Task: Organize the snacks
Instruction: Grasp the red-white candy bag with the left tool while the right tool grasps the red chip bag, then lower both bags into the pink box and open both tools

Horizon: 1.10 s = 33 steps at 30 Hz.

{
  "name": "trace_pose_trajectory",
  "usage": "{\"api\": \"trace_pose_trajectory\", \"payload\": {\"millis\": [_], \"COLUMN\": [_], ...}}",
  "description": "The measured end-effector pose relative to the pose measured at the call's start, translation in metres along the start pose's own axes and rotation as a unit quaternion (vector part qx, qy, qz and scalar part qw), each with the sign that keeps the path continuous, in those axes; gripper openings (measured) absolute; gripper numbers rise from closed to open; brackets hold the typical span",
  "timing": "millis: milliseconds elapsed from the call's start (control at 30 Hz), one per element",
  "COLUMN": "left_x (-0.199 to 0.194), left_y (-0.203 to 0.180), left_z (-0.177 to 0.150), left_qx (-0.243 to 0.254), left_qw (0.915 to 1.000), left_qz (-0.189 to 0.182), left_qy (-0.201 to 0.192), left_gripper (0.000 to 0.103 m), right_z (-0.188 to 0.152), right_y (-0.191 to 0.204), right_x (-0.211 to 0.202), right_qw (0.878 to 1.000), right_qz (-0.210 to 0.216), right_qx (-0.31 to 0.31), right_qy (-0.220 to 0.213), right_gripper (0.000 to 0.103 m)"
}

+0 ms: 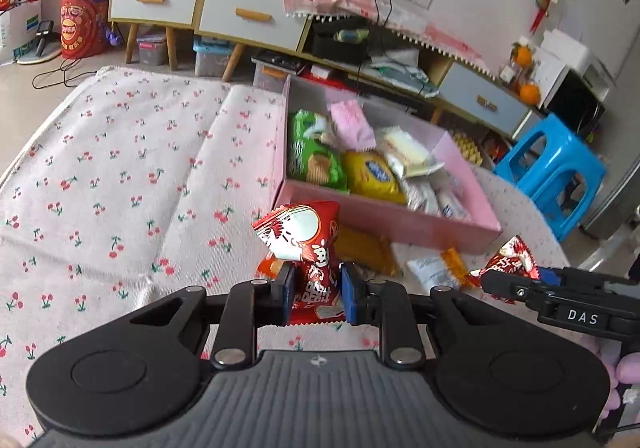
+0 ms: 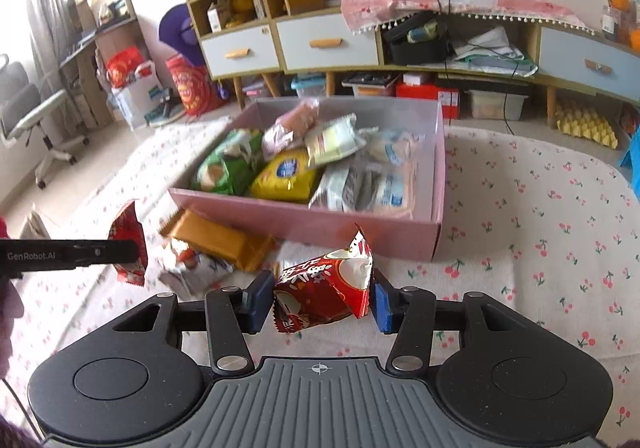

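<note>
Grippers w/ one red snack packet apiece, near side of pink box.
Left gripper point(image 1: 316, 294) pinches red packet point(image 1: 308, 248); right gripper point(image 2: 318, 302) grips red pouch point(image 2: 324, 288) slackly. Pink box point(image 2: 304, 224) just ahead, part-filled. Recommend: lift over wall, release inside, one at a time.

The flat orange foil packet point(image 2: 218, 238) near the pink cardboard box's point(image 2: 360, 236) front wall is smeared by blur. The white crinkled wrapper point(image 2: 192, 268) beside it is partly covered, and its print cannot be read.

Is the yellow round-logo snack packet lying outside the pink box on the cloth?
No: the yellow snack packet with the blue round logo lies inside the pink cardboard box, between green and white packets.
</note>
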<state>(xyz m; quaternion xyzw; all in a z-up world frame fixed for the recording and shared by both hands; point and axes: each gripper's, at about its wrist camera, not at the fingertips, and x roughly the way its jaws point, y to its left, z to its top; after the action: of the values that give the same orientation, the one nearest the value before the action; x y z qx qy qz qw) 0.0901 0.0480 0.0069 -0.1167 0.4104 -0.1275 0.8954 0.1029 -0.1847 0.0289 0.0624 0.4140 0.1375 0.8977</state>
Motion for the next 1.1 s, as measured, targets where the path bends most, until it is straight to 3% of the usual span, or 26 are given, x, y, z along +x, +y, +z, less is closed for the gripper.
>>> {"api": "trace_pose_trajectory", "payload": {"millis": [267,500,833,1100], "left_x": [0.01,0.037,0.075,0.101], "left_y": [-0.015,-0.029,-0.045,-0.052], "left_z": [0.021,0.036,0.057,0.055], "left_qx": [-0.028,-0.1,-0.101,-0.073], "left_qw": [0.9991,0.9933,0.9932,0.9954], "left_qz": [-0.023,-0.055,-0.058,-0.034], "left_qy": [-0.022,-0.019,0.008,0.052], "left_gripper": [0.022,0.022,0.022,0.022], "right_z": [0.031,0.054,0.065,0.065], "right_y": [-0.003,-0.017,-0.038,-0.05], "right_x": [-0.002,0.016,0.041,0.057], "right_qw": [0.998,0.994,0.989,0.989], "right_qz": [-0.004,0.0,-0.003,0.003], "right_qx": [0.048,0.105,0.146,0.15], "right_qy": [-0.033,-0.019,-0.008,0.009], "right_gripper": [0.049,0.049,0.049,0.049]}}
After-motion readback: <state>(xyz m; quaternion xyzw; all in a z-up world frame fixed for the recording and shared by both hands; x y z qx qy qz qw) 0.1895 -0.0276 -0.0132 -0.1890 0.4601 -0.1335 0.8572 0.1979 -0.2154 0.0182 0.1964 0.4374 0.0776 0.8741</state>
